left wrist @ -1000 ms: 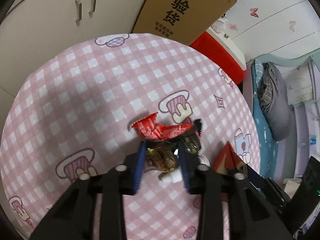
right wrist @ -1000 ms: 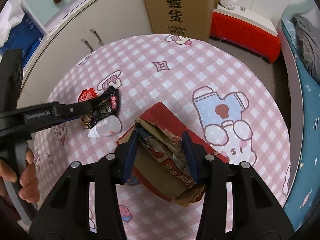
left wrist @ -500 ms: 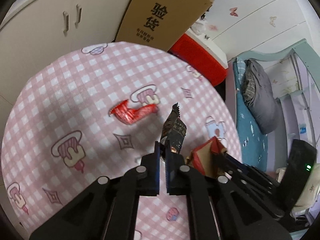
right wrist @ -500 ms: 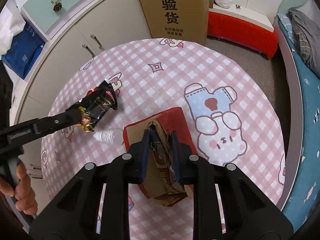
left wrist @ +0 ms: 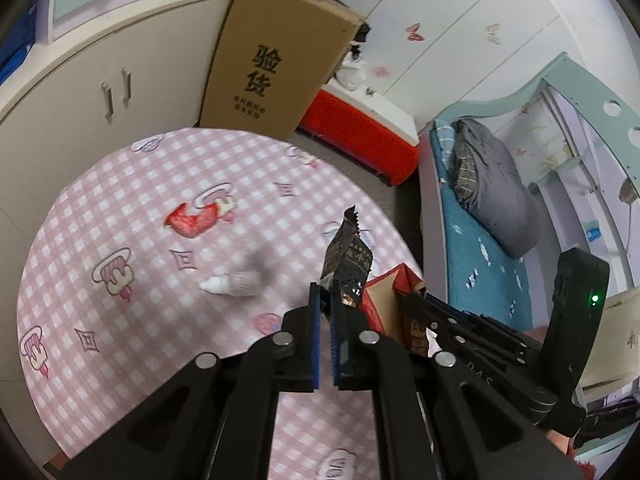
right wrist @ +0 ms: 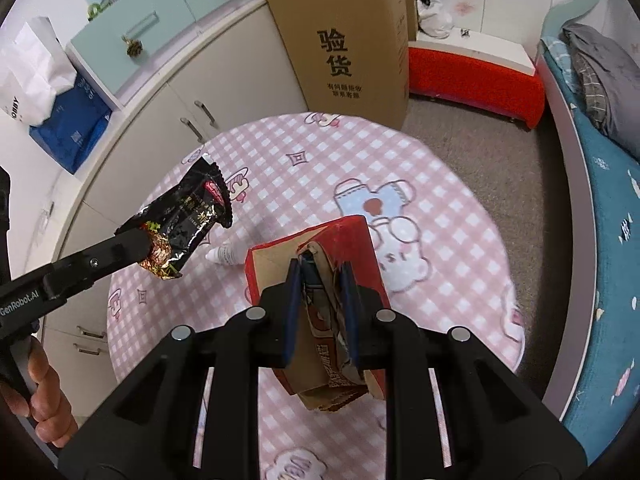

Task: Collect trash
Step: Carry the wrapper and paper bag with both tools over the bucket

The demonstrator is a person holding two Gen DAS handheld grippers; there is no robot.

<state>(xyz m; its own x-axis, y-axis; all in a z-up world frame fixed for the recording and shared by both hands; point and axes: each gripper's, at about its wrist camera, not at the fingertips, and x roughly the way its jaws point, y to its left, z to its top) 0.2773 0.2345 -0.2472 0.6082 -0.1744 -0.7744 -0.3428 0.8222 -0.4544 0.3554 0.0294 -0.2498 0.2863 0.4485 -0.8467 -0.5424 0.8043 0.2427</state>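
My left gripper point(left wrist: 326, 300) is shut on a black snack wrapper point(left wrist: 347, 258), which it holds up above the pink checked table point(left wrist: 120, 200). The same black snack wrapper point(right wrist: 188, 216) hangs from the left gripper point(right wrist: 146, 246) at the left of the right wrist view. My right gripper point(right wrist: 322, 276) is shut on the rim of a red and brown paper bag point(right wrist: 320, 248), lifted off the table point(right wrist: 440, 240). A red wrapper point(left wrist: 192, 220) and a small white bottle point(left wrist: 234, 282) lie on the cloth. The white bottle point(right wrist: 226, 254) shows beside the bag.
A tall cardboard box point(left wrist: 272, 64) and a red bench point(left wrist: 360, 136) stand beyond the table. Cream cabinets point(left wrist: 100, 92) run along the left. A bed with blue bedding point(left wrist: 480, 248) is on the right. A hand point(right wrist: 44, 400) grips the left tool's handle.
The left gripper closed on the black wrapper and lifted it off the table. The right gripper closed on the paper bag and raised it. The red wrapper and the bottle stayed on the cloth.
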